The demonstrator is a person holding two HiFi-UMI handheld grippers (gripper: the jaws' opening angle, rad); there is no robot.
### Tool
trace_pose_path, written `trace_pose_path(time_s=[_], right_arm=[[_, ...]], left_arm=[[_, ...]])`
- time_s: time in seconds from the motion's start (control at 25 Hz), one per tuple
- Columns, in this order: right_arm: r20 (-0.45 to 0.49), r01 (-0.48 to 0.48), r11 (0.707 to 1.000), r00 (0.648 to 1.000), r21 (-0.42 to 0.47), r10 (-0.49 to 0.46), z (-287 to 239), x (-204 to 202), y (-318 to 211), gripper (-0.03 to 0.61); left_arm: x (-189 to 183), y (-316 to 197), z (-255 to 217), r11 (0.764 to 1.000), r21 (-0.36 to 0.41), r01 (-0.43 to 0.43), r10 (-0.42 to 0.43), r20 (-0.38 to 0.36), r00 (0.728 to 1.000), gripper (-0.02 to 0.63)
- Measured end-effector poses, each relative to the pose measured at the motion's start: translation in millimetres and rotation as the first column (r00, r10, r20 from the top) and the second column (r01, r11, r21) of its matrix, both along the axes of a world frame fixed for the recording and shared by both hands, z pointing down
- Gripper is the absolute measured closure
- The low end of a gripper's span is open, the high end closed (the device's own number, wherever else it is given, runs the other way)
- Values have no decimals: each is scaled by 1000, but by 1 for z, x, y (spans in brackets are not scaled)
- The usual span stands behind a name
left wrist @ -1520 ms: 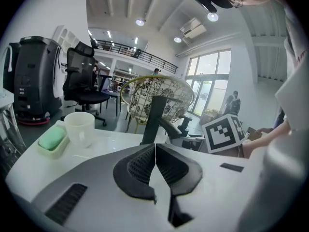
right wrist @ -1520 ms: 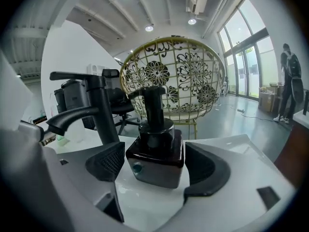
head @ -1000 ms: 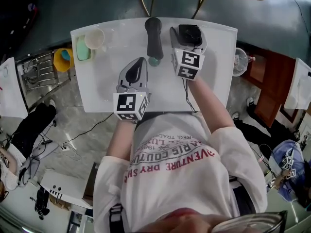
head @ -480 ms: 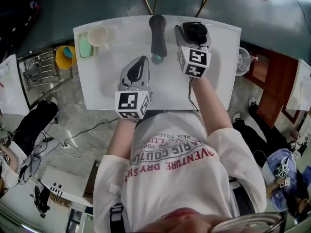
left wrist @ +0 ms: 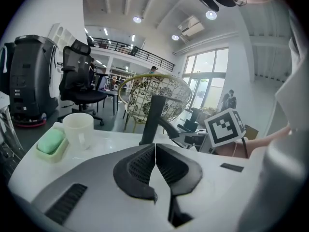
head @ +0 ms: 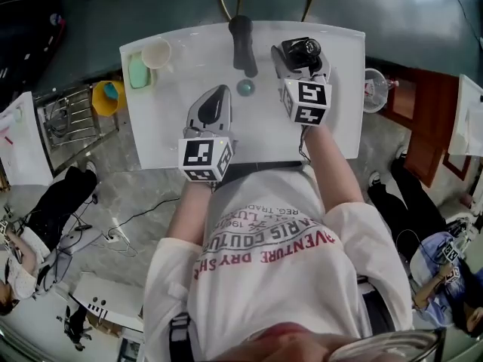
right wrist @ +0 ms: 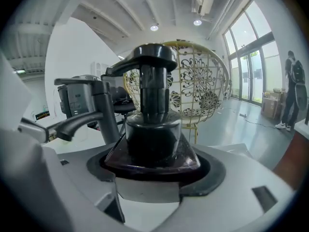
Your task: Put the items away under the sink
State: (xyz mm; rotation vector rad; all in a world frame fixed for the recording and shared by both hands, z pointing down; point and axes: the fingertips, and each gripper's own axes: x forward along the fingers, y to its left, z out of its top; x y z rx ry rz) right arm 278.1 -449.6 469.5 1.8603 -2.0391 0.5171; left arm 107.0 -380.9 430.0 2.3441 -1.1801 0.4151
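Observation:
A dark pump bottle (right wrist: 153, 129) with a black pump head stands at the back right of the white sink top (head: 173, 138); my right gripper (head: 296, 57) is shut around its shoulder, also seen as the bottle (head: 300, 51) from above. My left gripper (head: 213, 104) hovers over the basin with its jaws pressed together and nothing between them; its closed tips (left wrist: 155, 170) show in the left gripper view. A cream cup (head: 156, 53) and a green soap bar in a dish (head: 138, 72) sit at the back left corner.
A black faucet (head: 242, 42) rises at the back middle, its spout over the drain (head: 245, 87). A yellow bucket (head: 108, 95) and a wire rack (head: 72, 119) stand on the floor to the left. A wooden cabinet (head: 423, 119) is at the right. A wicker chair (right wrist: 195, 88) stands behind the sink.
The view has shifted slightly. My right gripper stays shut on the pump bottle at the back right, and the left gripper stays shut over the basin.

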Motion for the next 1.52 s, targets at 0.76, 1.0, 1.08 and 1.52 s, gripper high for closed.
trace_pose_path(time_s=[0.76,1.0,1.08,1.52], right_arm=[[10,-87,993,996,85,87,-96,-62,172,207],[18,-86,992,996,98,84,-109,-82,213,207],[25,-78,992,997,100,76,-111,-87,228,207],[57,86,993,994,86,-91,-102,-103,325,207]], left_arm=[[-18,95,-66,973,117,-198,209,-84,974,591],[-33,127,-78,970,136,-202,216,-95,972,591],[-39,141,-78,970,143,-199,212,-84,974,591],[-46,241,-61,988,129,-83,90,-53,994,591]])
